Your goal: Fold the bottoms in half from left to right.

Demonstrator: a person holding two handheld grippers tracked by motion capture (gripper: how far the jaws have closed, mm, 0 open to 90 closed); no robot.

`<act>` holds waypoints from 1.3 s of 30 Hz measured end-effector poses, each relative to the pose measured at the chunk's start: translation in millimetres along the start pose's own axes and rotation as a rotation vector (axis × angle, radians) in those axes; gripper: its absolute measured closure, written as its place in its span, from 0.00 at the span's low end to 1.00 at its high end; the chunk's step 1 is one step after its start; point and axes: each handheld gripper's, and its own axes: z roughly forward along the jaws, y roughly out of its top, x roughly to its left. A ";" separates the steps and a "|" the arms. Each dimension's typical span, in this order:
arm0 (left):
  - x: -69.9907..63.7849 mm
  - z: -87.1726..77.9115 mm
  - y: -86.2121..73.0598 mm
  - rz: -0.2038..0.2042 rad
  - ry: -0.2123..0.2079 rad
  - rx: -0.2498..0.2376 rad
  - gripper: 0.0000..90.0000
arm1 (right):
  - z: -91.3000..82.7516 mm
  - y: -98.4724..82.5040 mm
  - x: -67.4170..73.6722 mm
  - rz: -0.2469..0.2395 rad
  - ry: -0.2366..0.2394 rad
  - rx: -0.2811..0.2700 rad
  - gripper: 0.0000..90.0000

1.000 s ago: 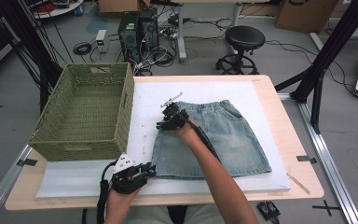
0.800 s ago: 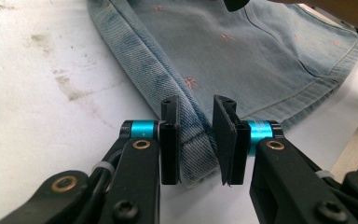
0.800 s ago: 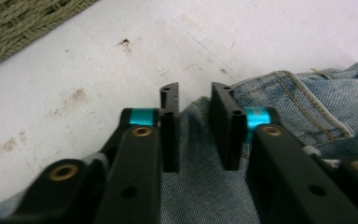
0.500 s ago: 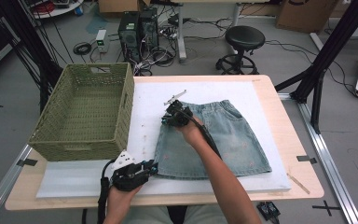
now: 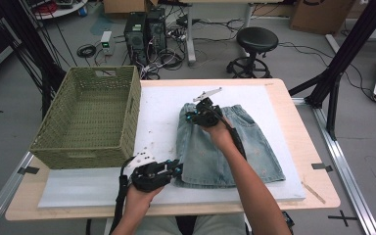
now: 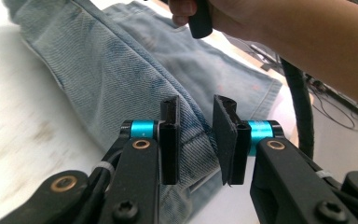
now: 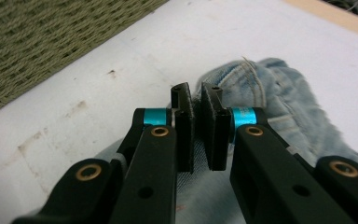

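Two tongs hold one denim skirt (image 5: 225, 147), which lies flat on the white mat (image 5: 78, 188) of the bench (image 5: 303, 142), right of the basket (image 5: 88, 122). Nearest, the left tongs (image 5: 175, 170) pinch the skirt's near left hem corner, cloth caught between the pads (image 6: 226, 140) in the left gripper view. Farther off, the right tongs (image 5: 190, 116) have just been closing and now clamp the far left waistband corner, denim bunched between the pads (image 7: 212, 130). By my judgement both grips are made and the left edge is just lifting; the fold or carry itself is yet to come, and the basket stands empty. Open mat lies between skirt and basket, while the skirt's right edge lies well inside the bench's right side.
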 end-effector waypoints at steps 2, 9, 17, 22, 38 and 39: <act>-3.9 8.3 6.0 0.018 -0.013 0.002 0.81 | -9.6 -2.3 -6.4 0.009 -0.008 -0.016 0.95; -16.8 39.2 24.4 0.006 -0.111 -0.005 0.81 | -40.4 -12.1 -26.8 0.010 -0.077 -0.034 0.95; -37.7 73.6 44.0 0.063 -0.164 0.019 0.81 | -69.3 -25.3 -47.4 0.033 -0.133 -0.051 0.95; -48.0 97.2 48.4 0.083 -0.188 0.041 0.80 | -83.6 -37.1 -61.0 0.048 -0.170 -0.049 0.95; -61.9 154.9 50.1 0.085 -0.189 0.093 0.71 | -100.8 -88.7 -109.6 0.209 -0.313 -0.031 0.96; -58.7 153.1 49.0 0.089 -0.173 0.096 0.64 | -100.9 -92.6 -112.5 0.220 -0.318 -0.031 0.96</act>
